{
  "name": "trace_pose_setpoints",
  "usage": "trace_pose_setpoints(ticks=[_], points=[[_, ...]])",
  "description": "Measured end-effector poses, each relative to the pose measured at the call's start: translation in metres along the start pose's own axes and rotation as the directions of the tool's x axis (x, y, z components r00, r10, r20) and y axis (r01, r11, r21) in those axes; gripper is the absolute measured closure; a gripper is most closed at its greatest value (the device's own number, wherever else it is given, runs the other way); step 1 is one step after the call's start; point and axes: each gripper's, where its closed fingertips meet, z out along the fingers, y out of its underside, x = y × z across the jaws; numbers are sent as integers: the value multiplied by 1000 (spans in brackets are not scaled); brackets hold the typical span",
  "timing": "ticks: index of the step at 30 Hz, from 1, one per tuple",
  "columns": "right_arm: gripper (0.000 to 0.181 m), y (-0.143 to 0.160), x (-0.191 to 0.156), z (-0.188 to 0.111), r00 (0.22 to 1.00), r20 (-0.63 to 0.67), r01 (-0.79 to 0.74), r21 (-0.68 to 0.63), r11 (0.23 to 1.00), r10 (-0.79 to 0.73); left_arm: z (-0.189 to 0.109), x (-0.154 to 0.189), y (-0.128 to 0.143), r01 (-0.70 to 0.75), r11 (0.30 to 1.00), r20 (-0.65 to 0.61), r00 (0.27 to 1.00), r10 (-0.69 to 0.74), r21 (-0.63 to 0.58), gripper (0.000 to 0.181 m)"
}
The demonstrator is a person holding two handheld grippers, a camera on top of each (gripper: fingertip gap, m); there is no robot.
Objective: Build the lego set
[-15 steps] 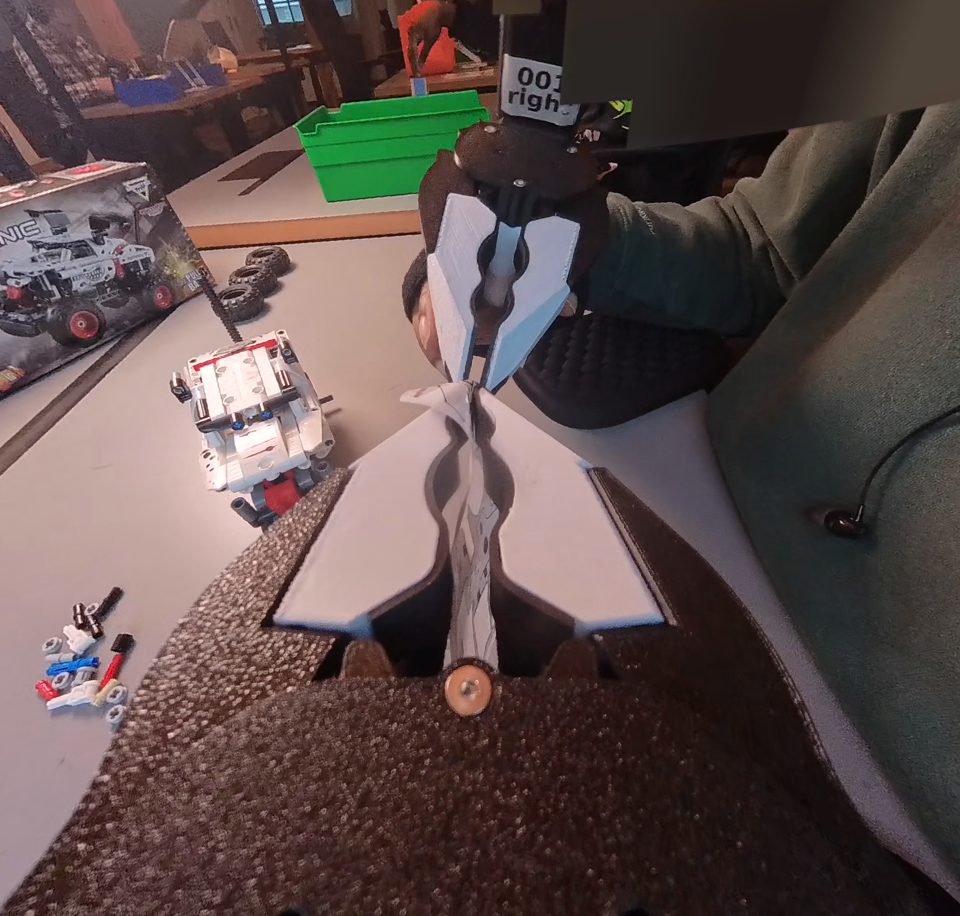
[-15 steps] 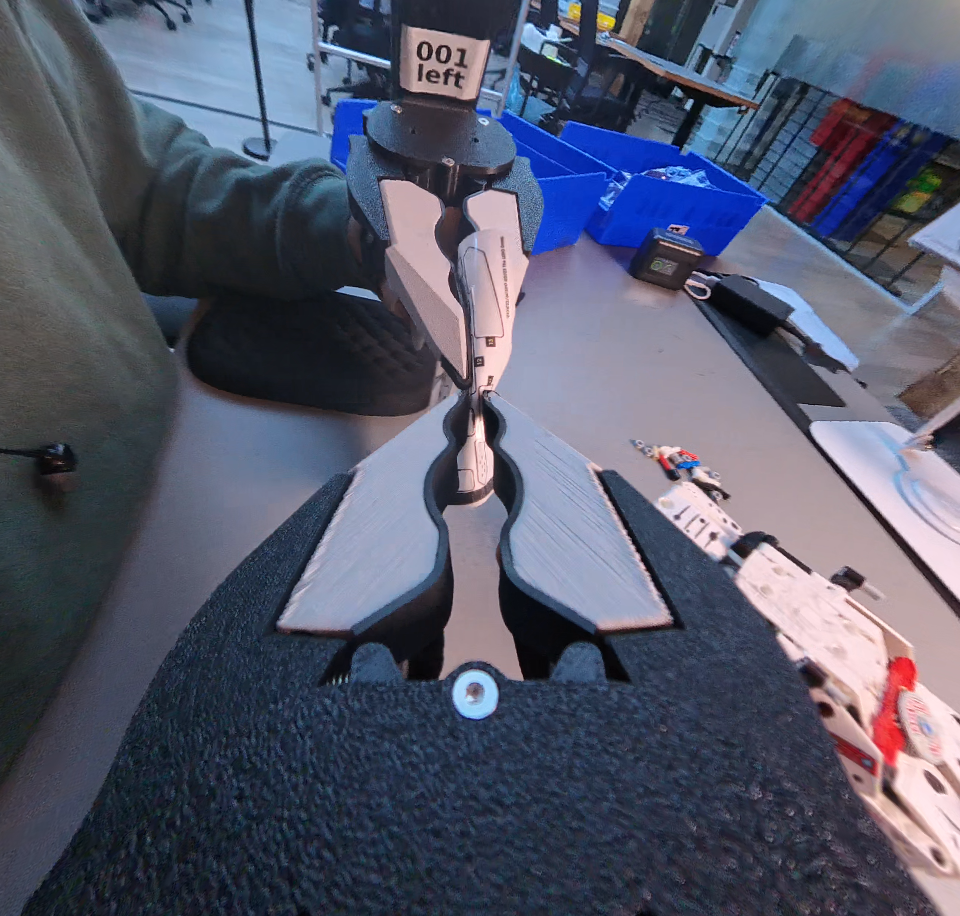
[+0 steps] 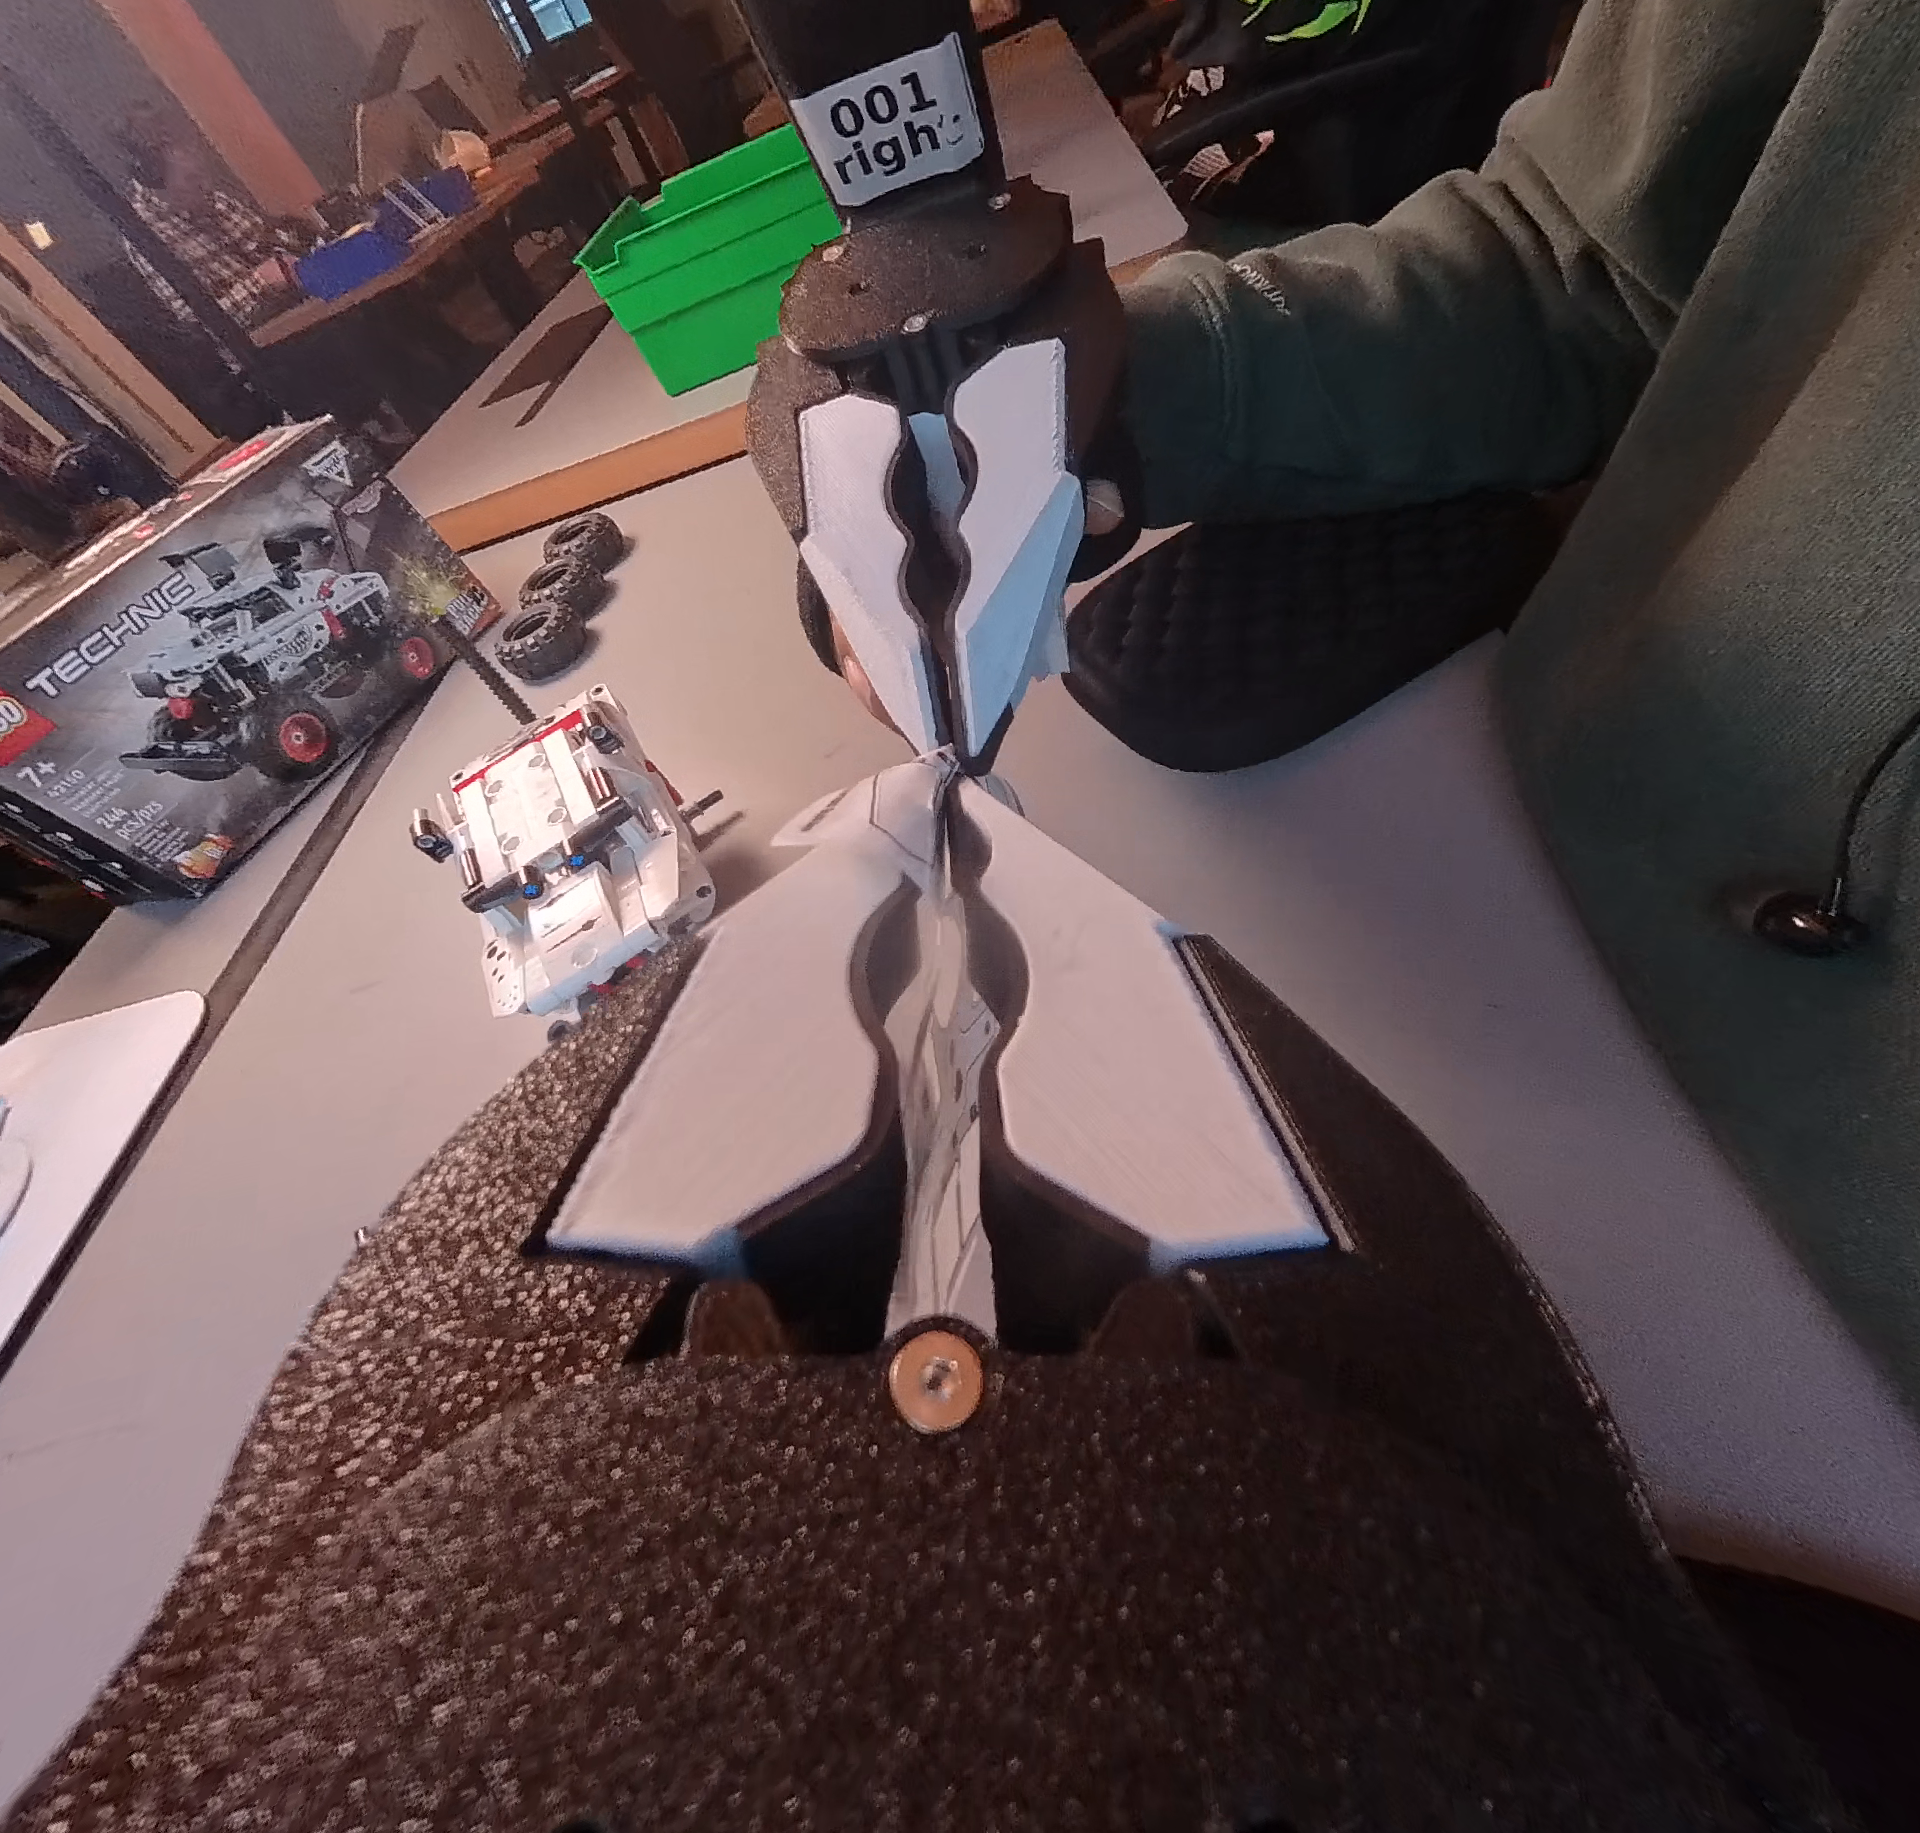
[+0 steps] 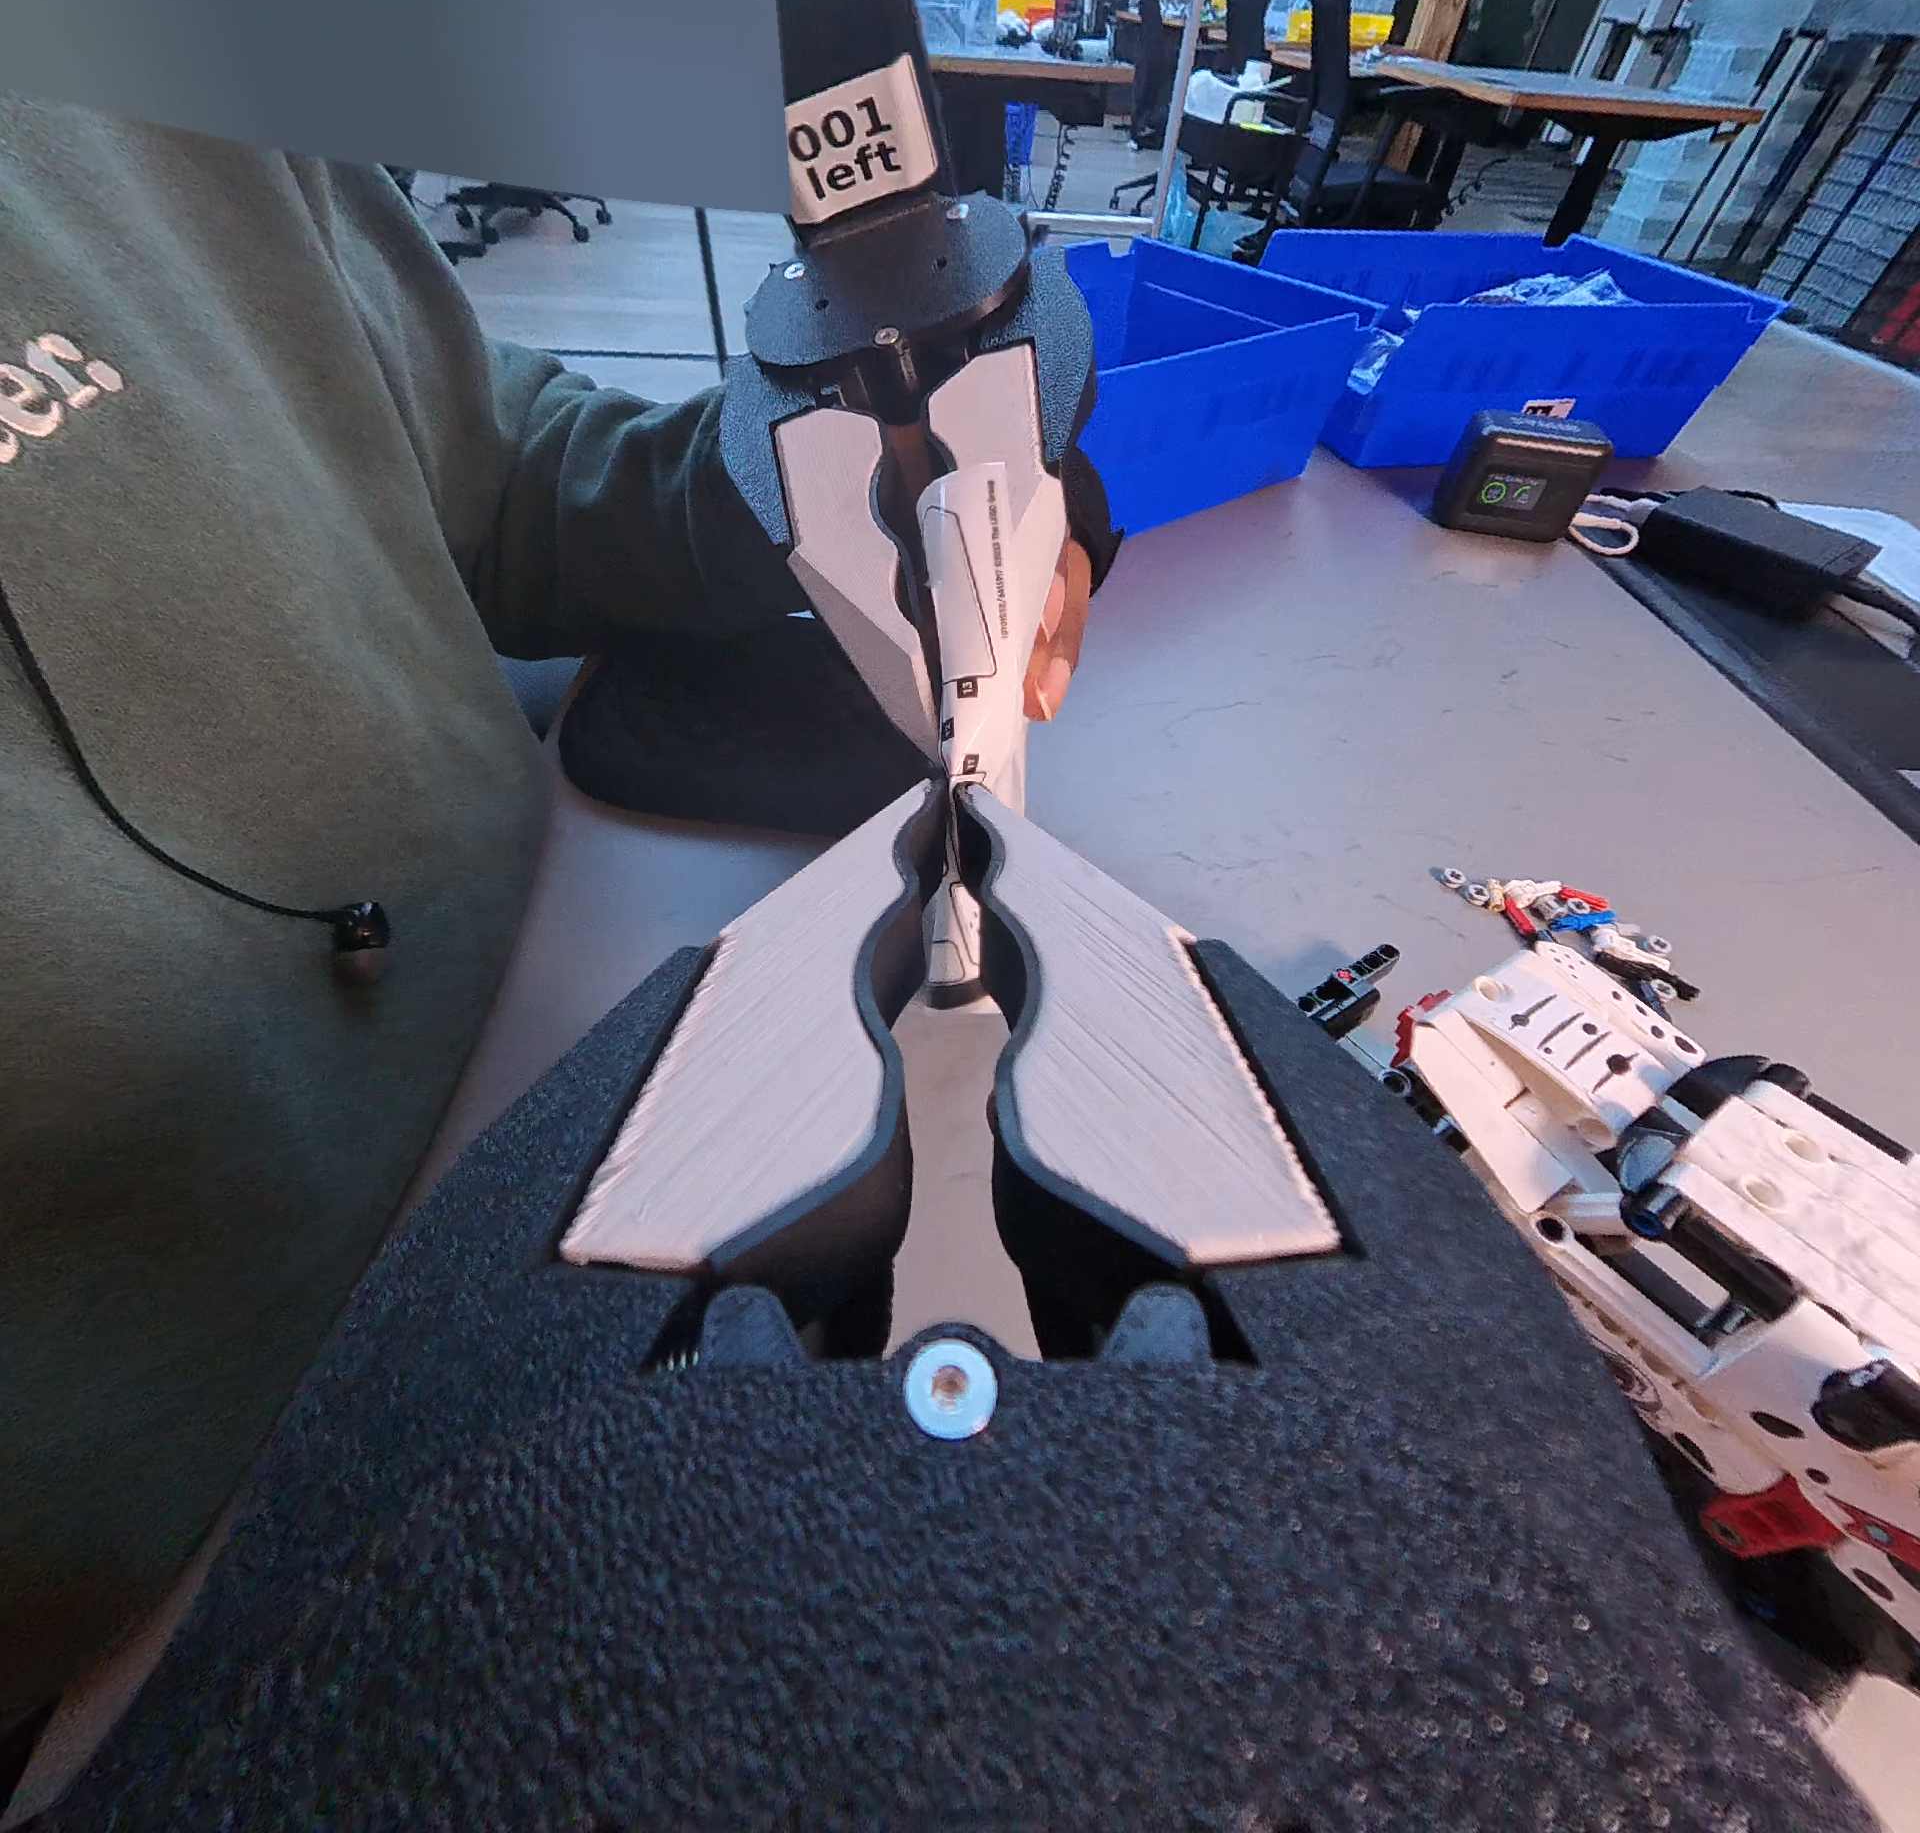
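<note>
A white sticker sheet [image 4: 971, 599] with printed outlines is held between both grippers, which meet tip to tip above the table. My left gripper [image 3: 951, 807] is shut on the sheet [image 3: 940, 1108], which runs back between its fingers. My right gripper [image 4: 951, 796] is shut on the sheet's other end, and a short piece [image 4: 951, 936] shows between its fingers. The white truck body [image 3: 561, 869] stands on the table to the left of the left gripper. In the right wrist view it [image 4: 1621, 1160] lies low at the right.
Three black tyres [image 3: 561, 588] and the set's box [image 3: 208, 661] lie beyond the truck, with a green bin [image 3: 717, 266] farther back. Small loose parts [image 4: 1538, 910], blue bins [image 4: 1351, 349] and a black device [image 4: 1522, 474] are on the right. The person's green sleeve and body flank the grippers. My left and right fingertips are right by each other.
Both grippers stay tip to tip on the sheet. Both have tilted and shifted a little, so the truck sits nearer in each view. The right gripper's fingers look closed tighter.
</note>
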Motion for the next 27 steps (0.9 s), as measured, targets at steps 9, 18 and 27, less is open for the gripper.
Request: trace_pose_setpoints(ticks=[9, 18, 27], points=[[181, 4, -6, -3, 997, 74, -33, 2, 999, 33, 3, 9, 2, -127, 991, 8, 992, 127, -48, 181], [181, -8, 3, -18, 998, 38, -46, 80, 996, 43, 0, 5, 5, -143, 988, 23, 989, 145, -65, 181], [155, -3, 7, -10, 997, -55, 55, 9, 998, -54, -2, 2, 1, -90, 996, 25, 996, 91, -17, 181]])
